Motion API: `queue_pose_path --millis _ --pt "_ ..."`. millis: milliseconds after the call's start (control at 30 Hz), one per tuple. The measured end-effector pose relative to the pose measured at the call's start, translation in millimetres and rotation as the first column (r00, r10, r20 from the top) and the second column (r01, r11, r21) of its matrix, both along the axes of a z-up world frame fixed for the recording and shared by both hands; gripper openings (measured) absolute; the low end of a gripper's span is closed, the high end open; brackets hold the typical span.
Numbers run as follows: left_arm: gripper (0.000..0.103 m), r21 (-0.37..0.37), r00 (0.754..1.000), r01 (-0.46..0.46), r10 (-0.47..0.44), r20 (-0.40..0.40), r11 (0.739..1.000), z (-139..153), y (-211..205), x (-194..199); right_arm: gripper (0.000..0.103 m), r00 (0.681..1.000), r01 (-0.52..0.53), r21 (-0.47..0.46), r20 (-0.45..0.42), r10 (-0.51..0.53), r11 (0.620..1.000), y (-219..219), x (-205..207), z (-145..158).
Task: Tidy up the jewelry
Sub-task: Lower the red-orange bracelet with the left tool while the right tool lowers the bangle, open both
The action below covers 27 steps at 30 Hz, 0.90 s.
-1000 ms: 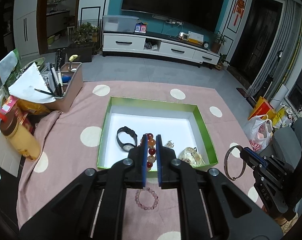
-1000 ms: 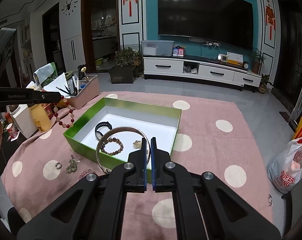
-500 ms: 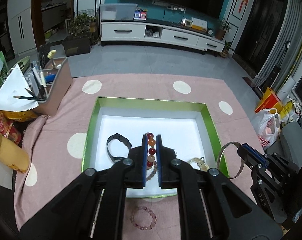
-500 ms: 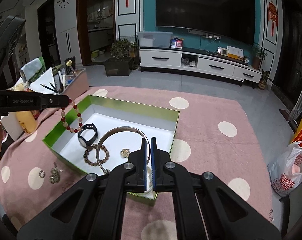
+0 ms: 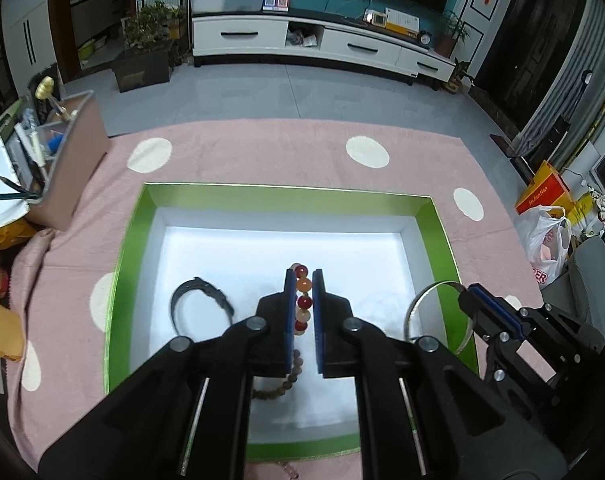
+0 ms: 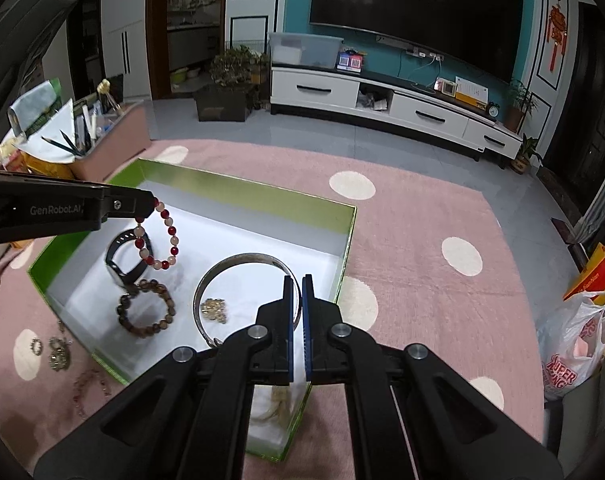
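red bead bracelet [image 6: 158, 240] clamped in left gripper [image 5: 303, 308] jaws, silver bangle [image 6: 246, 294] pinched in right gripper [image 6: 296, 320] jaws, both held over green box [image 5: 130, 240]. risk judged: bangle dropped onto gold charm [image 6: 213, 309], beads tangled with watch [image 6: 122, 258].

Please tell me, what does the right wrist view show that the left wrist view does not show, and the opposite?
Only the right wrist view shows the gold charm inside the box, the small trinkets on the pink cloth and the television screen. Only the left wrist view shows the right gripper from outside. Both show the green box, black watch, brown bead bracelet, red bead bracelet pinched by the left gripper, and silver bangle.
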State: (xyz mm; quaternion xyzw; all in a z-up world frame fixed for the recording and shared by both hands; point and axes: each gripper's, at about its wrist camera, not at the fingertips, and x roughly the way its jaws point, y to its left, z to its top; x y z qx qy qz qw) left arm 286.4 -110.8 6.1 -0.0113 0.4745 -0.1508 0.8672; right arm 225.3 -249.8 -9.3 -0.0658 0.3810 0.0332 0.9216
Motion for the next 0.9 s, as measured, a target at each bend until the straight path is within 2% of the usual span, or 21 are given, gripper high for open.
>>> queue_pose_path --millis 100,267,533,633,733,800,867,900 --pt "0.007 0.001 0.999 -0.007 0.007 -0.033 1.0 -14.2 -3.1 11.7 0.003 1.0 -0.002 -0.016 -0.014 0.002 1.0 1.8 7.1 -8.1" --pt "0.007 0.083 0.995 -0.043 0.051 -0.086 0.996 -47.4 -0.1 33.3 0.003 1.0 -0.008 -0.03 -0.027 0.007 1.0 5.1 14.2 -15.0" --pt "0.008 0.081 0.994 -0.047 0.055 -0.096 0.996 -56.3 10.4 39.4 0.003 0.999 -0.006 -0.046 -0.044 0.004 0.999 6.9 28.7 -22.6" --pt "0.019 0.078 0.995 -0.051 0.058 -0.083 0.996 -53.5 12.8 37.7 0.004 0.999 -0.005 -0.054 -0.042 0.003 0.999 10.0 33.2 -24.7" --pt "0.03 0.065 0.995 -0.056 0.061 -0.073 0.996 -48.2 14.2 33.5 0.013 0.999 0.017 -0.033 -0.033 -0.018 0.999 7.1 36.7 -23.1" --pt "0.044 0.054 0.996 -0.061 0.064 -0.062 0.997 -42.1 16.9 30.7 0.018 0.999 0.028 -0.009 -0.024 -0.029 1.0 2.2 36.7 -18.6" --pt "0.047 0.049 0.997 -0.064 0.066 -0.039 0.997 -33.3 21.2 26.5 0.02 0.999 0.04 0.01 -0.006 -0.04 0.999 -4.9 32.7 -11.1" --pt "0.052 0.047 0.997 -0.069 0.07 -0.029 0.997 -28.7 24.1 24.2 0.025 0.999 0.048 0.03 0.005 -0.048 0.998 -10.6 28.7 -5.8"
